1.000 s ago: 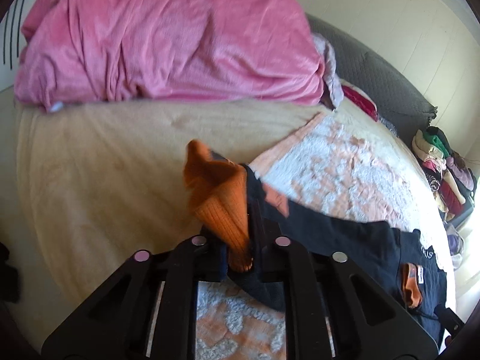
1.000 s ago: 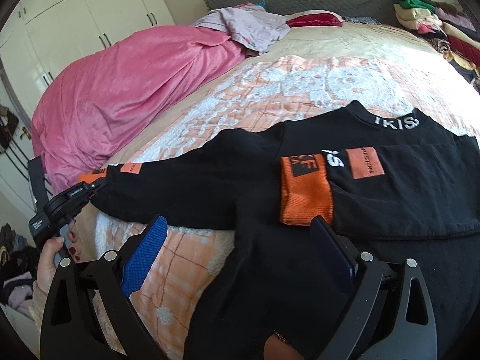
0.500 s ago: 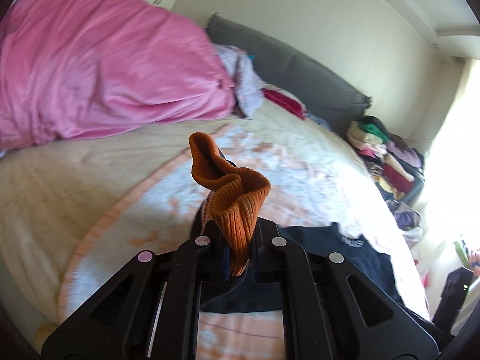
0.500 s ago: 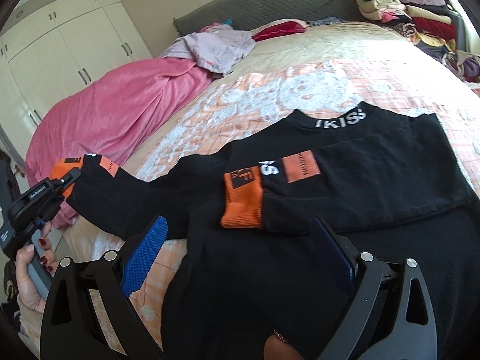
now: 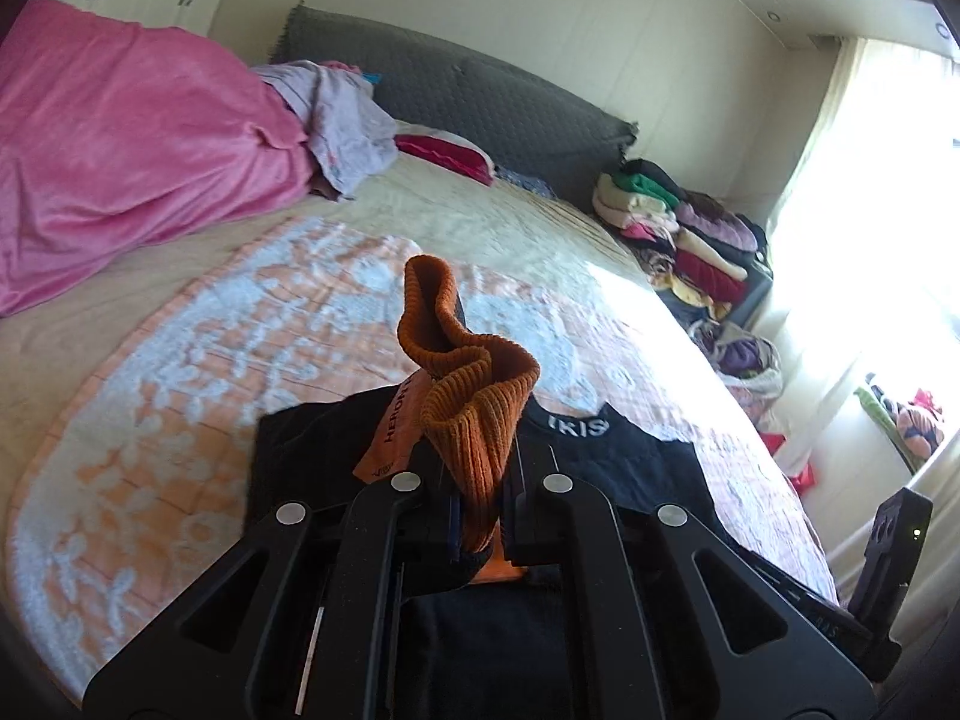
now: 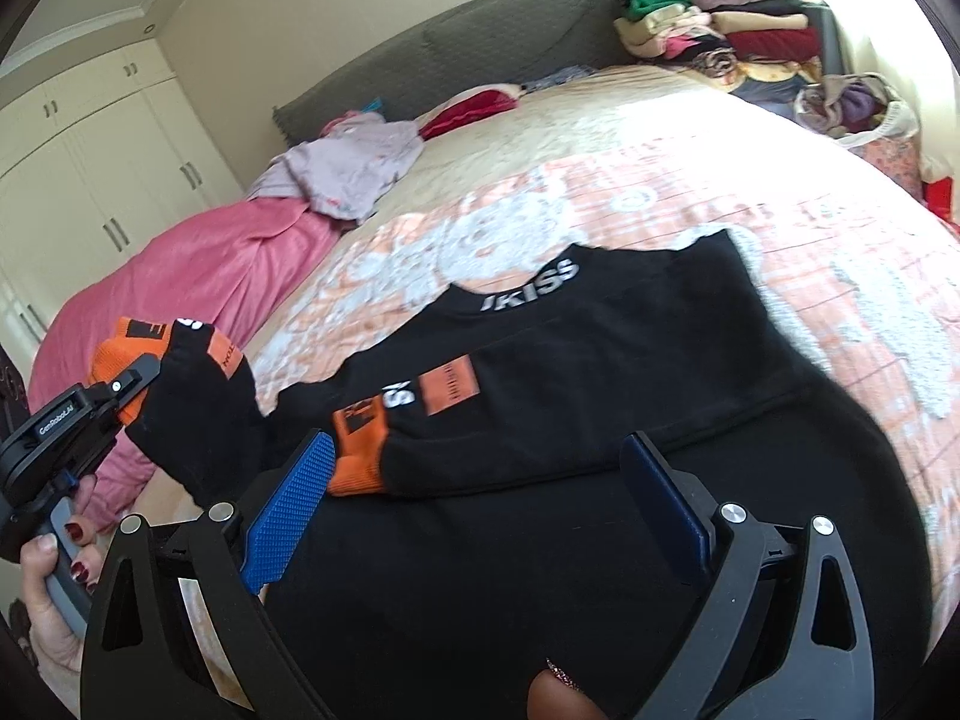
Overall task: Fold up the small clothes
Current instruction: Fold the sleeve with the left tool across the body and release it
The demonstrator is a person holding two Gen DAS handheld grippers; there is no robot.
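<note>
The black sweater [image 6: 600, 420] lies flat on the bed [image 6: 780, 180]. The left hand-held gripper [image 5: 480, 516] is clamped on the orange cuff [image 5: 474, 414], lifting that sleeve to fold it across the body. The right hand-held gripper [image 6: 480, 510] hovers wide open, empty, above the other, already folded sleeve.

The left gripper [image 5: 480, 516] pinches the orange ribbed cuff [image 5: 474, 396] of a black sweatshirt [image 5: 630, 462]. The sweatshirt lies on the bed [image 5: 180, 390].
</note>
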